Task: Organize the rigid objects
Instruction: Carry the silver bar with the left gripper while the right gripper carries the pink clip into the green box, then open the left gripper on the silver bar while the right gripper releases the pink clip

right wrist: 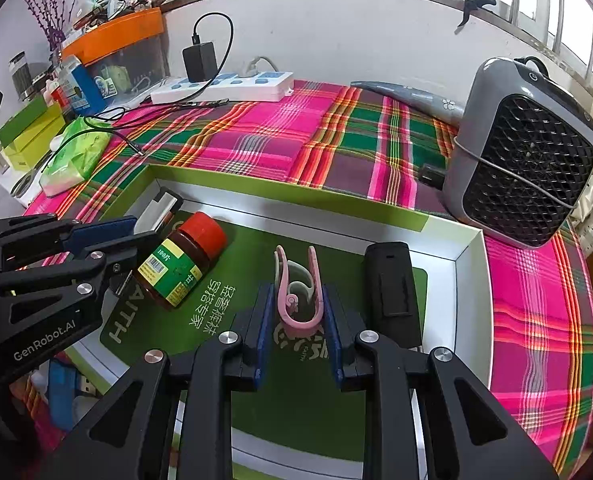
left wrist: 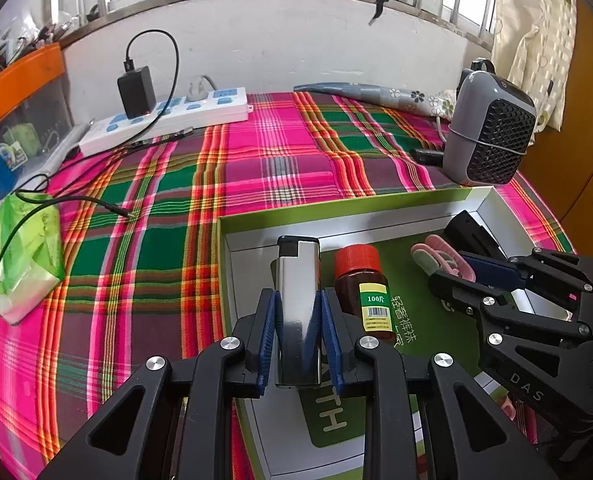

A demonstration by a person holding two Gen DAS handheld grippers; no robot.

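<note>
- My left gripper (left wrist: 298, 320) has its blue pads clamped on the silver lighter (left wrist: 298, 304), black cap pointing away from me, low over the left end of the green box (left wrist: 336, 210).
- My right gripper (right wrist: 298, 312) is closed on the pink clip (right wrist: 296, 288), its prongs sticking out ahead of the jaws, over the box floor.
- I'd call this the placing step: both pieces are inside the box walls and look ready to be set down and released.
- Just right of the lighter lies the brown pill bottle (left wrist: 366, 292), red cap away from me, so I need to ease the pads apart without nudging it.
- Right of the clip sits a black case (right wrist: 390, 284), close by.
- Beyond the box: a grey fan heater (right wrist: 524, 152) and a white power strip (left wrist: 164, 120), well apart.
</note>
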